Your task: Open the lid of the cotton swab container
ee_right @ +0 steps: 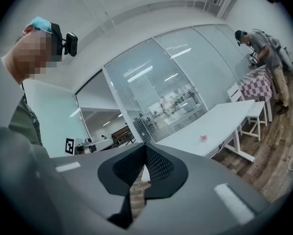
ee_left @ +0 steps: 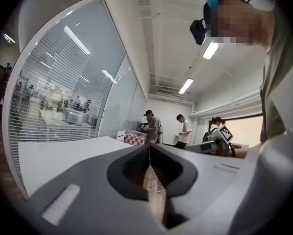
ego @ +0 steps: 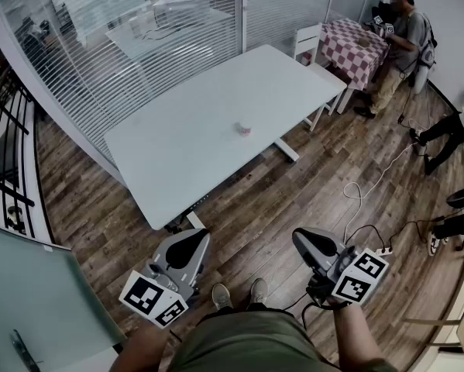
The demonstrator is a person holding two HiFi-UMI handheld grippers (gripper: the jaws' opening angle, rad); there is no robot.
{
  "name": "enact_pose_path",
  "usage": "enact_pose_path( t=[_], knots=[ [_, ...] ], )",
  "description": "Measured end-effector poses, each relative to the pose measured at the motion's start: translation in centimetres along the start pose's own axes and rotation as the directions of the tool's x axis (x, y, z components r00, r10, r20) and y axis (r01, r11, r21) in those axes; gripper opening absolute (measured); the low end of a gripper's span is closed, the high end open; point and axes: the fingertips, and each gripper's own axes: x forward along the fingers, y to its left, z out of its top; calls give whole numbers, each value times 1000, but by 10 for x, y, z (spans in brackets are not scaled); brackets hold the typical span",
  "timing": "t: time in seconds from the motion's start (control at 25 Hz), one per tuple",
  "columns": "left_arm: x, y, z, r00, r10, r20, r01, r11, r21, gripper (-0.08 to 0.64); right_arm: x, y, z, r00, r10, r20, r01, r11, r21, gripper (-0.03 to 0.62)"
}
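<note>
Holding both grippers low and close to our body, we stand on the wooden floor (ego: pixel 293 184), well back from the white table (ego: pixel 193 153).

On our left, the left gripper (ego: pixel 194 237) sits out in front of our left forearm (ego: pixel 142 349). It is about level, with its marker cube (ego: pixel 154 299) nearest to us and its nose aimed toward the near end of the table. In the left gripper view its jaws are clenched, the tips meeting at a single seam with nothing caught between them (ee_left: pixel 149 148). The tabletop (ee_left: pixel 53 155) stretches away ahead and to the left of that seam.

Ahead of both sets of jaws, and roughly between their two lines, the cotton swab container (ego: pixel 245 129) rests alone near the middle of the table. It is well apart from either gripper, a small pink-and-white thing too tiny for us to read its lid.

On our right, the right gripper (ego: pixel 300 239) extends from our right forearm (ego: pixel 355 339), tipped a touch downward, its marker cube (ego: pixel 361 276) turned outward. Its jaws are likewise pressed together and empty (ee_right: pixel 145 148). From there the container (ee_right: pixel 203 138) lies far ahead and to the right of the closed tips.
</note>
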Motion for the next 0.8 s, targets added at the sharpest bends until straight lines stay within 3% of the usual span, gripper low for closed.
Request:
enact_pose_path(
  t=[0.8],
  knots=[
    [43,-33,-17,996,88,2,-88,996,6,9,-34,-55,11,999,36,-23,-36,999,-6,9]
  ],
)
